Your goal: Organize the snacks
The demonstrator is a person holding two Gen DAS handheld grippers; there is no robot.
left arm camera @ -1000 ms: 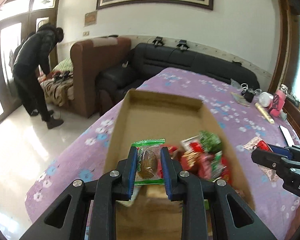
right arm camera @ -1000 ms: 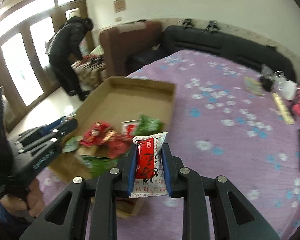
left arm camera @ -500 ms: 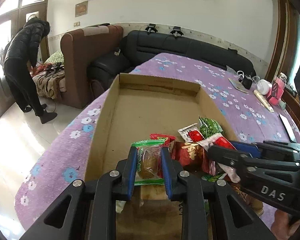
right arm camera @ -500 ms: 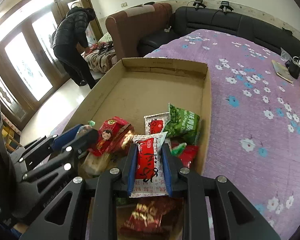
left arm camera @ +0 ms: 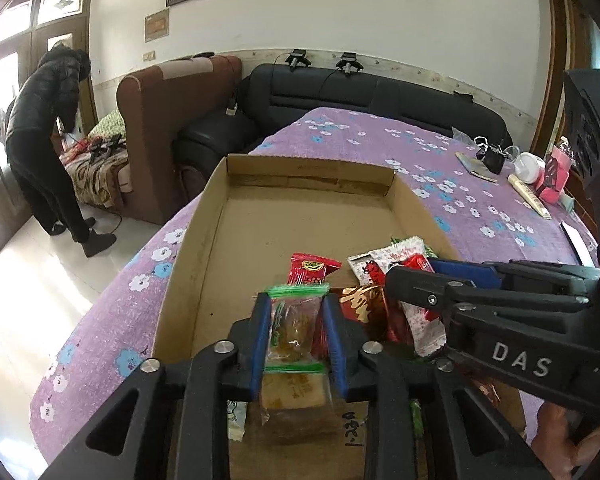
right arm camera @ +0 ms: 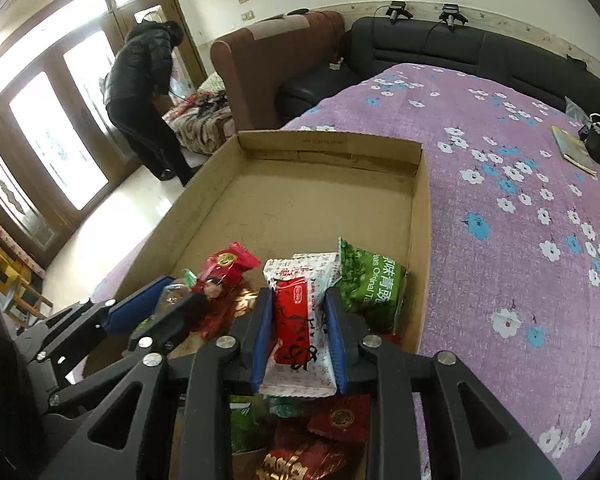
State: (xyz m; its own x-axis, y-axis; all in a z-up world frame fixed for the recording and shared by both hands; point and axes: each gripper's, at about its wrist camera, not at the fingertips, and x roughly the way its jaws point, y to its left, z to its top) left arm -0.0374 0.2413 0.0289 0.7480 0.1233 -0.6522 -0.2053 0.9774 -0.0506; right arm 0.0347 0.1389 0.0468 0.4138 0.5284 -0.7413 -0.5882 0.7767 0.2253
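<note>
While over cardboard box (left arm camera: 204, 240), left hand-held gripper (left arm camera: 296, 336) clamps clear pastry packet (left arm camera: 294, 328); right hand-held gripper (right arm camera: 298, 340) clamps red-white packet (right arm camera: 300, 320).

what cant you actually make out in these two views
- Left wrist view: the lower part of the clear cake packet is blurred and hidden by the left gripper.
- Right wrist view: the red snacks under the right gripper are cut off by the bottom edge.
- Both views: the cardboard box near wall is hidden by grippers.
</note>
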